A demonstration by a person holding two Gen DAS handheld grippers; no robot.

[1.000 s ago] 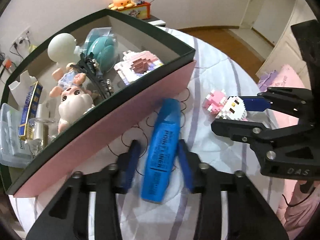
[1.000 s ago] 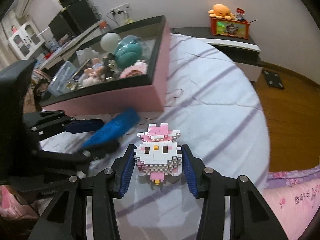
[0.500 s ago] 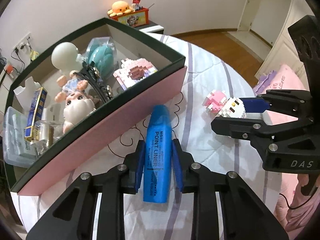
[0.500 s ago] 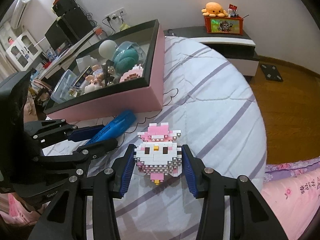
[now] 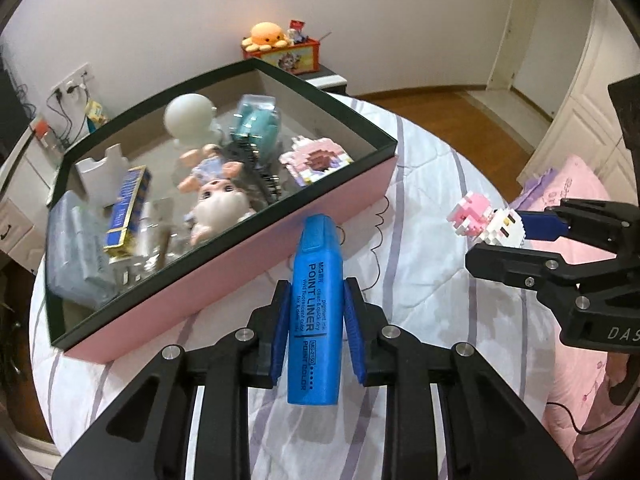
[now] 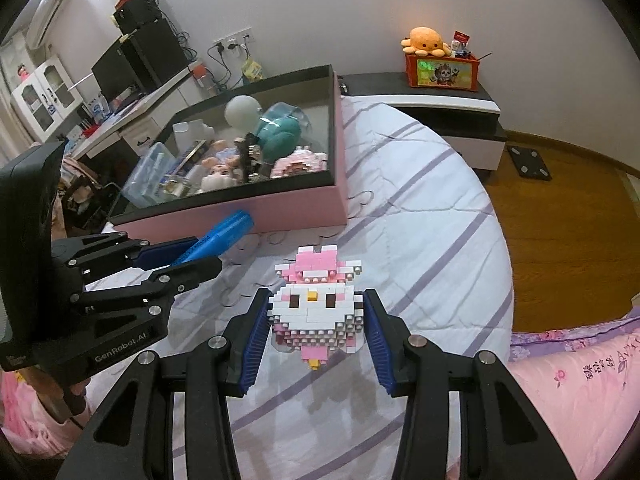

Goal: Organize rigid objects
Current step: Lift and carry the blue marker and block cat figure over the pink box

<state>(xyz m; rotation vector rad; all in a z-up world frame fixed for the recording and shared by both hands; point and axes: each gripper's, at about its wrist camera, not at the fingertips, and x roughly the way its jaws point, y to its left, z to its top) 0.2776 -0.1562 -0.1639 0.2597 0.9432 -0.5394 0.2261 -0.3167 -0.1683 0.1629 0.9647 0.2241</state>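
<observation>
A blue highlighter marker [image 5: 318, 256] is clamped lengthwise in my left gripper [image 5: 317, 284], which is shut on it and holds it just above the striped sheet beside the box's pink wall. A pink-and-white brick figure [image 6: 316, 312] is held clear of the sheet with my right gripper [image 6: 316, 296] shut on its sides. The left wrist view shows the figure [image 5: 480, 216] in the right gripper [image 5: 496, 236] at the right. The right wrist view shows the marker [image 6: 230, 224] in the left gripper [image 6: 202, 256] at the left. The pink box with a dark rim [image 5: 240, 276] lies ahead.
The box [image 6: 288, 212] holds several toys: a doll [image 5: 220, 200], a white round figure [image 5: 188, 114], a teal object [image 5: 256, 128], a pink brick piece [image 5: 316, 158] and a clear case [image 5: 76, 236]. A bedside cabinet [image 6: 440, 100] stands behind; wooden floor [image 6: 560, 232] lies right; a pink quilt [image 6: 572, 380] is near.
My left gripper closed on the marker, which lay loose between open jaws, and raised it. The right gripper lifted the brick figure off the sheet.
</observation>
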